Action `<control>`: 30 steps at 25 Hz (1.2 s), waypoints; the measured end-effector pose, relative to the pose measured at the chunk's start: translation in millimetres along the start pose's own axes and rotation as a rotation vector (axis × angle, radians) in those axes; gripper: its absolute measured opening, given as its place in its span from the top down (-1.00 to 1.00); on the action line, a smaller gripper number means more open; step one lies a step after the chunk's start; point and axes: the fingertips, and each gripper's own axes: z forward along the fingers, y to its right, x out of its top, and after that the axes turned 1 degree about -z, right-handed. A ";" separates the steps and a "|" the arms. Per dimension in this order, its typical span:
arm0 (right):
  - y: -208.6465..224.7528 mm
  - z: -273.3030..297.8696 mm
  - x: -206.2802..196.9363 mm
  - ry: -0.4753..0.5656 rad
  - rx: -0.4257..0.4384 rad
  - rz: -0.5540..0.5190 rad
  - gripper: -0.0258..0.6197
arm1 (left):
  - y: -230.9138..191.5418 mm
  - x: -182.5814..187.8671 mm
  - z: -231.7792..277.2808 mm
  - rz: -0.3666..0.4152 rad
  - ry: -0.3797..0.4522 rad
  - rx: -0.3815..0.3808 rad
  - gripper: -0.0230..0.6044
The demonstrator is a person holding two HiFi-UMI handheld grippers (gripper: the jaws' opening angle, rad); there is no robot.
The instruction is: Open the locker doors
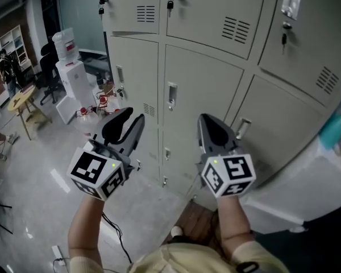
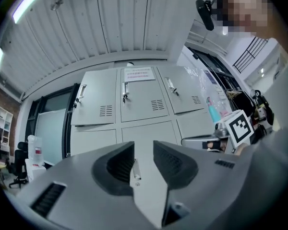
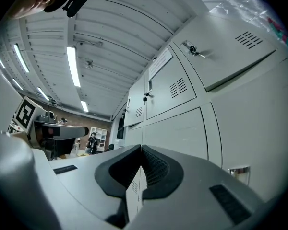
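A bank of grey locker doors (image 1: 202, 90) fills the wall ahead, each with a vent and a small recessed handle (image 1: 171, 95); every door I see stands closed. Keys hang in the top-row locks (image 1: 170, 4). My left gripper (image 1: 132, 118) hovers short of the left column, open, with nothing between its jaws. In the left gripper view (image 2: 144, 145) a door handle (image 2: 134, 170) shows far off through the gap. My right gripper (image 1: 204, 121) is held before the middle column, apart from the doors. In the right gripper view (image 3: 140, 148) its pads meet, shut and empty.
A white water dispenser (image 1: 68, 84) and bottles on the floor stand left of the lockers. Further left are a round wooden table (image 1: 23, 98), office chairs and a person (image 1: 8, 67). A white surface (image 1: 307, 192) juts out at the lower right. A cable (image 1: 116, 238) lies on the floor.
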 end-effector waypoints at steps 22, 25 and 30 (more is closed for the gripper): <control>55.4 81.7 39.5 0.103 0.078 -0.004 0.90 | -54.4 129.8 150.9 0.331 0.086 0.097 0.55; 56.1 89.4 44.0 0.113 0.085 0.005 0.90 | -61.2 140.4 164.7 0.363 0.093 0.108 0.55; 52.5 99.9 44.3 0.115 0.111 0.016 0.90 | -76.1 152.1 187.6 0.488 0.080 0.143 0.54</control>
